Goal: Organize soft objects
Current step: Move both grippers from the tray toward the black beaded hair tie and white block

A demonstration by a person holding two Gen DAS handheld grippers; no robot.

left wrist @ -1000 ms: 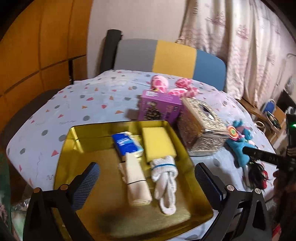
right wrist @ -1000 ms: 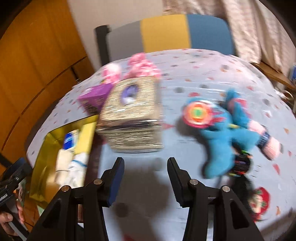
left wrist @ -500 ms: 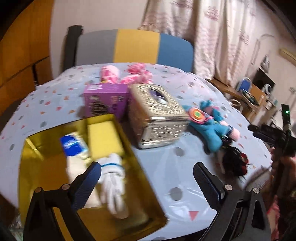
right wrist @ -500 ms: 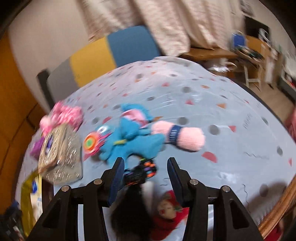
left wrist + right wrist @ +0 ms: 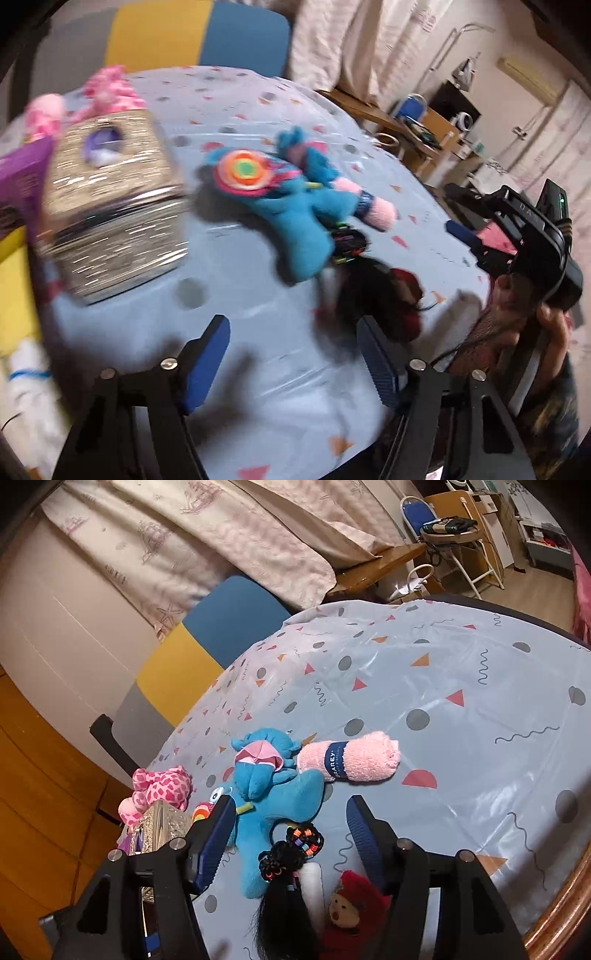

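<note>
The blue plush toy [image 5: 273,805] lies sprawled on the patterned tabletop [image 5: 461,686], a round rainbow patch [image 5: 242,171] at one end and a pink frill on its head. A rolled pink towel [image 5: 351,757] with a dark band touches its upper side, and a black braided hairpiece [image 5: 288,871] strung with coloured beads runs from its lower edge toward a small red doll [image 5: 354,904]; a white roll [image 5: 314,886] lies between the braid and the doll. Just beside the plush on the other side stands a shiny gold tissue box [image 5: 110,206], with a pink spotted plush [image 5: 162,786] behind it and a purple box [image 5: 18,184] at its far corner. Further out, a gold tray [image 5: 11,280] holds a white rolled cloth with a blue band [image 5: 26,373]. A chair back in grey, yellow and blue [image 5: 207,653] stands behind the tabletop, with curtains beyond. The right tool [image 5: 288,834] hangs over the braid and the plush's lower half, its jaws apart and opening, the beads and plush between them but not pressed by either pad. The left tool [image 5: 295,365] hovers above bare cloth near the tabletop's edge, short of the plush and hairpiece, its jaws apart and closing with nothing between them. The left view is blurred.
</note>
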